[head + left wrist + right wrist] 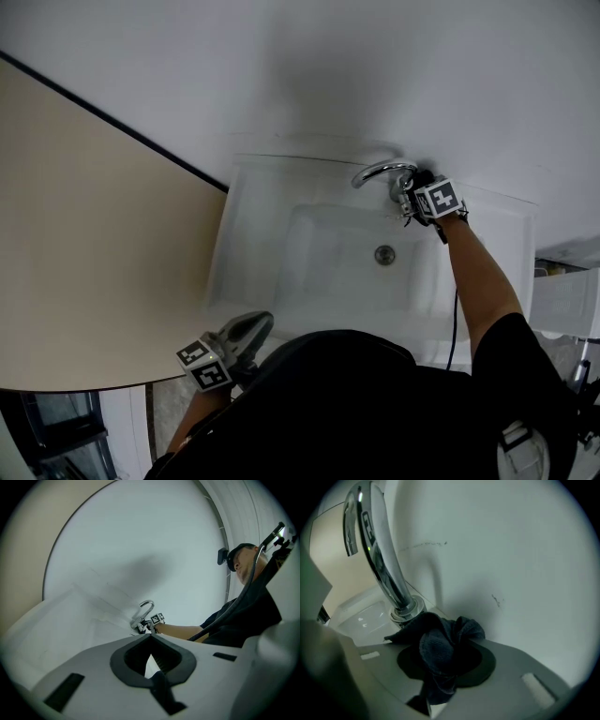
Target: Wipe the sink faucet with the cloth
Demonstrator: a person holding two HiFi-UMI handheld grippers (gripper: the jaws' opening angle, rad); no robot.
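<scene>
The right gripper has its jaws closed partway on a bunched dark cloth. The wad fills the gap between them and spills past the tips. The leading fold of the cloth appears to lie against the base collar of the faucet, just ahead and left of the jaws. The foot of the chrome is therefore judged to be the part under wiping. From there the spout rises and arches out over the sink.

The wall stands close ahead and to the right of the jaws, so room behind the faucet is tight. Open room is found to the left, over the basin, and upward along the spout.

The left gripper has its jaws fully together with nothing between them. It is held at the near rim of the sink, well apart from the faucet, evidently to leave the working side unobstructed.
</scene>
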